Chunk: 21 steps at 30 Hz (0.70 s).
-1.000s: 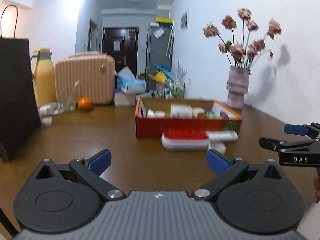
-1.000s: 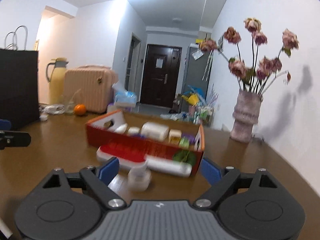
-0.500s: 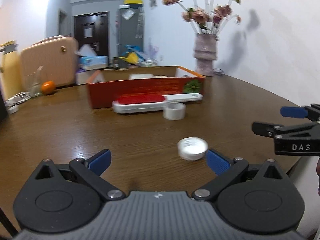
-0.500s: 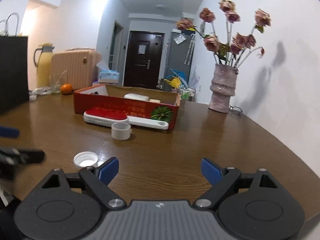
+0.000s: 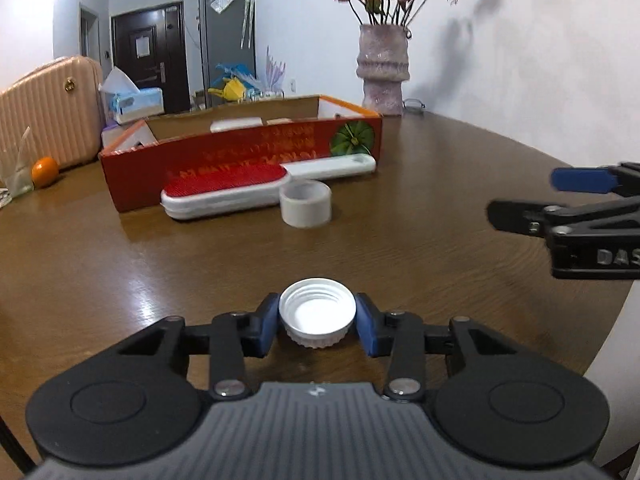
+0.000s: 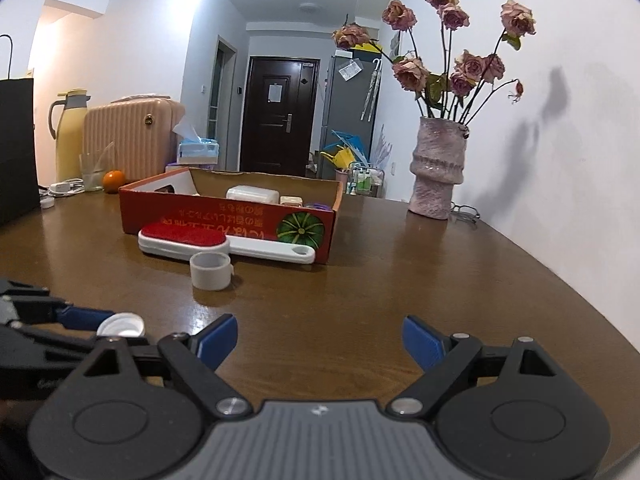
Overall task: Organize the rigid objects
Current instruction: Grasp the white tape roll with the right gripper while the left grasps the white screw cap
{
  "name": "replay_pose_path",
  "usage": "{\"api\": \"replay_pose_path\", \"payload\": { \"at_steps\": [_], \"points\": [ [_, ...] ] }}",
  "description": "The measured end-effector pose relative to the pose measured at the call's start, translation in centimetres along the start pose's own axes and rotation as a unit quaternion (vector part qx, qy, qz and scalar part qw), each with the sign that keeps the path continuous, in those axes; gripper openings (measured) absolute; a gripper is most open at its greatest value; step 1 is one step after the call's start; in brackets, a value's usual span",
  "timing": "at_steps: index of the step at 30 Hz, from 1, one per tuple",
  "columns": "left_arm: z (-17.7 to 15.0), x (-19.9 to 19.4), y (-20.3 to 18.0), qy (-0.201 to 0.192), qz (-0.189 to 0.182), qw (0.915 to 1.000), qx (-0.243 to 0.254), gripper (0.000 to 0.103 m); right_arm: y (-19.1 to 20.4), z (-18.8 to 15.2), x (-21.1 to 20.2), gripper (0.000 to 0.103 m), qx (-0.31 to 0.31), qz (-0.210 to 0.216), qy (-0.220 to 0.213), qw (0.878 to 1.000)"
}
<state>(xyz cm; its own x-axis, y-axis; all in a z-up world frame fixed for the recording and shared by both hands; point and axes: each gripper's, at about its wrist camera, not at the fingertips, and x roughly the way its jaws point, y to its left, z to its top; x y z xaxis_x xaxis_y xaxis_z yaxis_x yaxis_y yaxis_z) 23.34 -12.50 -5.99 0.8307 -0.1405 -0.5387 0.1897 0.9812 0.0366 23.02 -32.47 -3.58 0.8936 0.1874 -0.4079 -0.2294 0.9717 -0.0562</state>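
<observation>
Closest in, the left gripper point(image 5: 317, 322) has its 2 blue pads pressed against either side of a white bottle cap point(image 5: 317, 311), open side up, near the front edge of the wooden table point(image 5: 420, 240). I can't tell if the cap is lifted yet or sitting on the wood. Looks like the pick-up step: best to keep the squeeze even & level, since a ribbed round cap could pop out sideways, then lift straight up before swinging twd the box.

The right gripper point(image 6: 319, 338) hovers w/ its fingers spread wide, nothing between them, off to the side of the cap.

Further back, a roll of tape point(image 5: 305, 204) stands just in front of a red-and-white lint brush point(image 5: 226, 192), which lies along the red cardboard box point(image 5: 256, 152). The box already holds a few small items, so the cap prob. goes in there. 1 vase of dried roses point(image 6: 438, 172) stands at the far wall.
</observation>
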Motion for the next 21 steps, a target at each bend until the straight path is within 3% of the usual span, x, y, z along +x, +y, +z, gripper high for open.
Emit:
{"api": "replay_pose_path", "payload": {
  "at_steps": [9,17,19,21],
  "points": [
    [1.9,-0.5,8.3,-0.030,0.091,0.9938,-0.056,0.041,4.2,3.3,7.0,0.088,0.001,0.086,0.043,0.995],
    [2.6,0.7,13.8,-0.029,0.109,0.9890,-0.095,0.041,7.8,5.6,14.8,0.080,0.003,0.100,0.100,0.990],
    [2.4,0.9,14.4,-0.027,0.106,0.9886,-0.103,0.041,8.2,5.9,15.9,0.067,0.008,0.104,0.111,0.988],
    [2.3,1.1,14.8,-0.025,0.103,0.9886,-0.107,0.041,8.4,6.0,16.5,0.042,0.012,0.101,0.121,0.987]
  ]
}}
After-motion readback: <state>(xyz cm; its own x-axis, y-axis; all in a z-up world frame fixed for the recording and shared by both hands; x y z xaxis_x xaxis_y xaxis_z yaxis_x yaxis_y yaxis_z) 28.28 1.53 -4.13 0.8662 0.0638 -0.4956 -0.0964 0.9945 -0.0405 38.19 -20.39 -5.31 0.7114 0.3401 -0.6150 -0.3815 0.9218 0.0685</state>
